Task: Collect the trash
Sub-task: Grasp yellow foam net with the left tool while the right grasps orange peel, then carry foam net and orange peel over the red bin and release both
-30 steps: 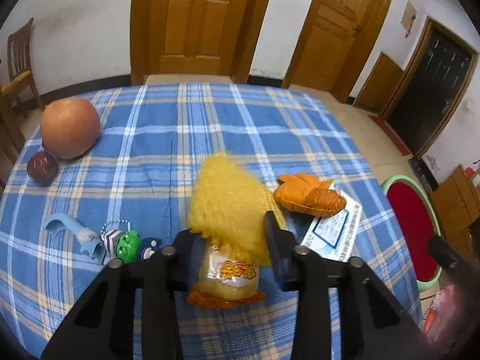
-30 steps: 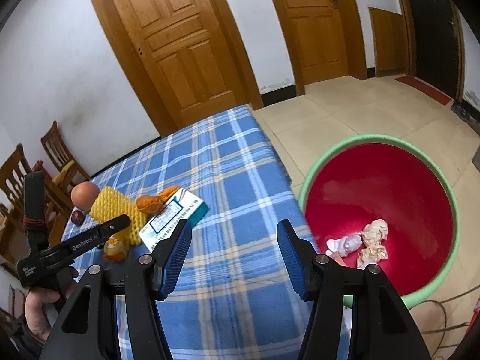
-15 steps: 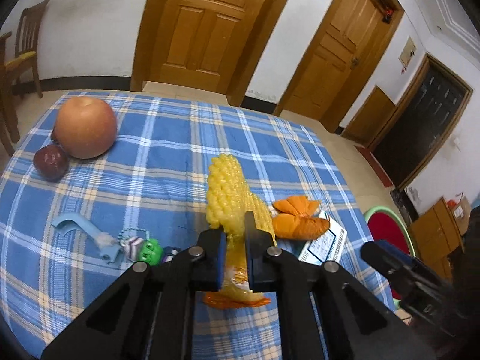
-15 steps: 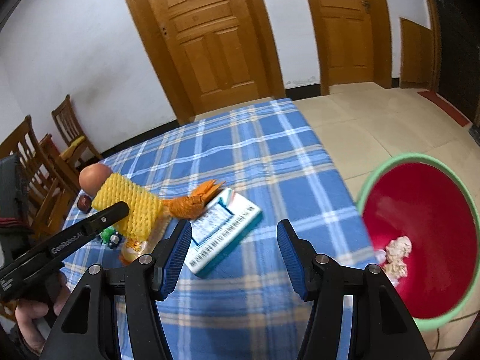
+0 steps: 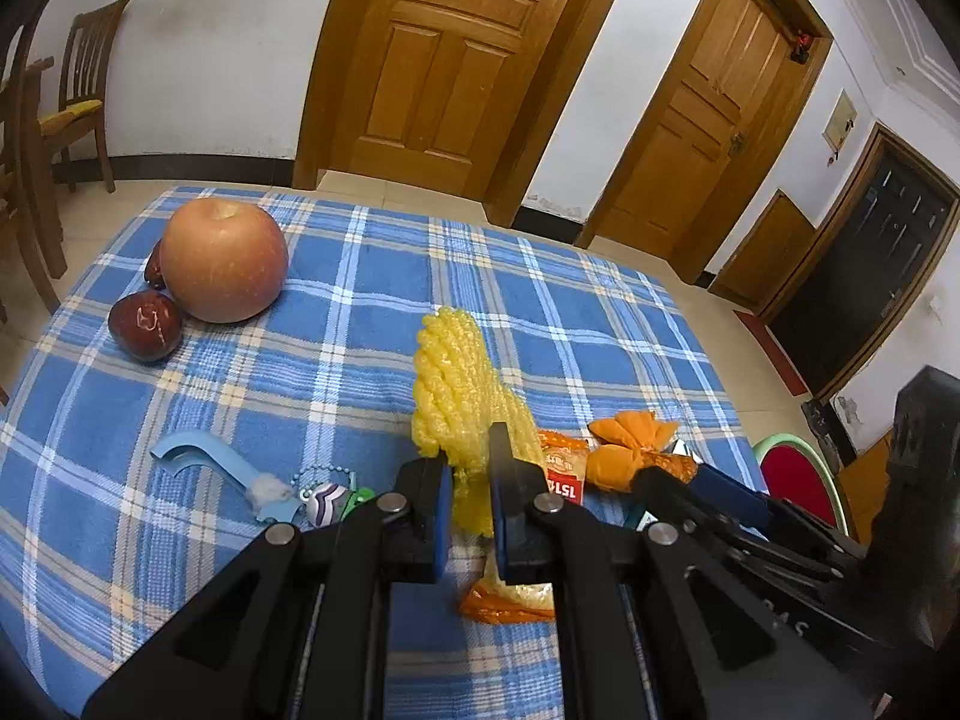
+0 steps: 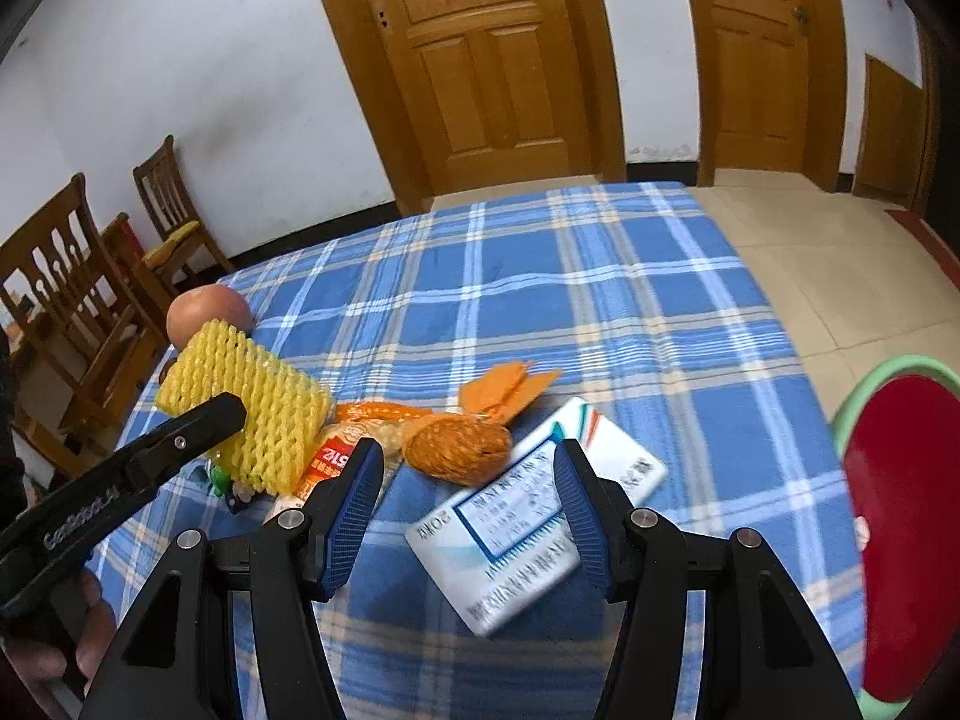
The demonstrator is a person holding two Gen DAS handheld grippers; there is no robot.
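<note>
I am clamping the yellow foam net (image 5: 447, 384) in my left hand-held gripper (image 5: 470, 501), near the tabletop's (image 6: 540, 276) right edge. My right hand-held gripper (image 6: 468, 513) is hanging wide open over the paper box (image 6: 540, 516). The orange net (image 6: 459, 447) and snack wrapper (image 6: 336, 456) are still awaiting collection; the red basin (image 6: 906, 516) probably serves as the bin.

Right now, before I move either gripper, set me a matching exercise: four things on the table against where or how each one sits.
Things:
1. yellow foam fruit net
2. white and teal printed carton
3. big reddish apple
4. red basin with green rim

States:
A. off the table's right edge, on the floor
B. flat on the blue plaid tablecloth, below the open right gripper
C. at the far left, beside a small dark red fruit
D. pinched in the left gripper jaws

Pairs: 1-D, 2-B, 3-C, 4-A
</note>
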